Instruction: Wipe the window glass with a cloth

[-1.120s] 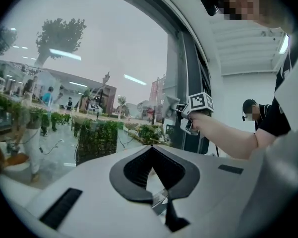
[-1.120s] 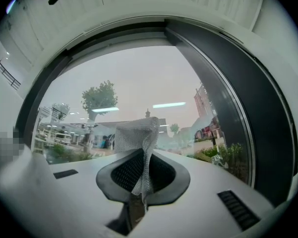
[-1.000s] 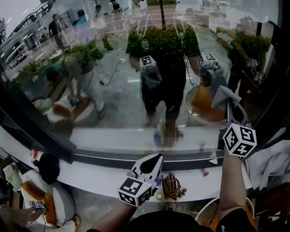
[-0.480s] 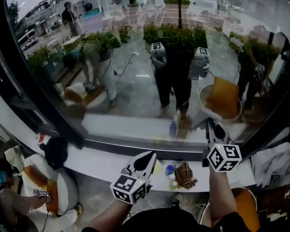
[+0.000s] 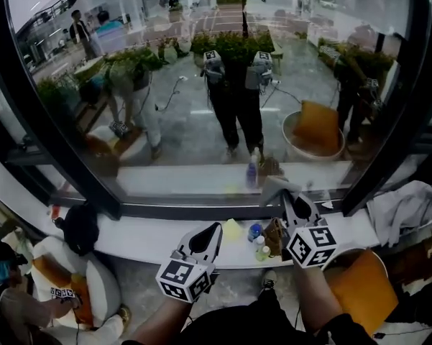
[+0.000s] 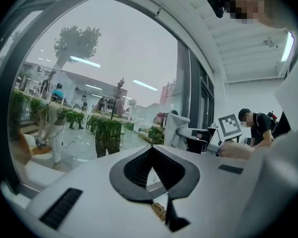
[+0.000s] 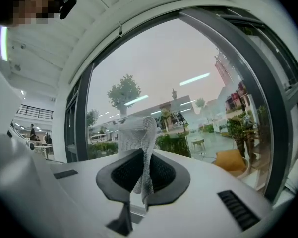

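The window glass fills the upper head view and mirrors the person and both grippers. My right gripper is shut on a grey mesh cloth, held low by the pane's bottom edge; whether it touches the glass I cannot tell. In the right gripper view the cloth sticks up from between the shut jaws of the right gripper, with the glass beyond. My left gripper hovers over the sill, shut and empty. In its own view the left gripper points at the glass.
A white sill runs under the pane, carrying a small bottle, a yellow item and a brown object. Black frame bars stand at left and right. Pale cloths lie at the right, an orange cushion below.
My right gripper has come down the glass with the cloth, from the upper right to just above the sill. The left gripper stayed low over the sill.
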Demonstrator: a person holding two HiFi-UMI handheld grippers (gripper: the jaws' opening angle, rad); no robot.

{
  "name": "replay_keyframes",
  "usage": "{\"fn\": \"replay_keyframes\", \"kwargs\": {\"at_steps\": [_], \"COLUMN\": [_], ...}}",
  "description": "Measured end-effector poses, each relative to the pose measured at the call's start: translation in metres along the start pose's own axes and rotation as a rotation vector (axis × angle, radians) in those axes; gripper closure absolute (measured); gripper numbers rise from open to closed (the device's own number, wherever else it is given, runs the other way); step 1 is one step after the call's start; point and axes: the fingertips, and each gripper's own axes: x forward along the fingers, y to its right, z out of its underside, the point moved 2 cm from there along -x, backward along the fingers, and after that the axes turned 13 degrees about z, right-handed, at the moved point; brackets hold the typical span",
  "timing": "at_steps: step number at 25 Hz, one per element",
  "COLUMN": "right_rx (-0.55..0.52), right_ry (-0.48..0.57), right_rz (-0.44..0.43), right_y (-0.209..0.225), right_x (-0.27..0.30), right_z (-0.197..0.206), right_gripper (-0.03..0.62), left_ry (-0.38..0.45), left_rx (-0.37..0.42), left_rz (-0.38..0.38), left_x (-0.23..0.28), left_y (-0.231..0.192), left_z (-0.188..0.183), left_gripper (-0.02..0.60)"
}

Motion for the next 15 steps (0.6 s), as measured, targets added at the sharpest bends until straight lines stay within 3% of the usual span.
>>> {"fn": "replay_keyframes", "kwargs": {"at_steps": [5, 15], "right_rx": [0.004, -0.043], "right_ry": [-0.021, -0.052], "right_rz": [0.029, 0.005], "right_y": [-0.020, -0.048], "right_x": [-0.045, -0.099], "right_z": [0.016, 0.032], "right_gripper": [0.553, 0.553], "left_ry": [0.000, 0.012], "left_rx": [-0.022, -0.032], "left_rz": [0.037, 0.075], "left_x": [-0.024, -0.031], "left_y": [0.014, 0.040], "left_z": [0.009, 0.013], "left_gripper": [0.574, 0.574]}}
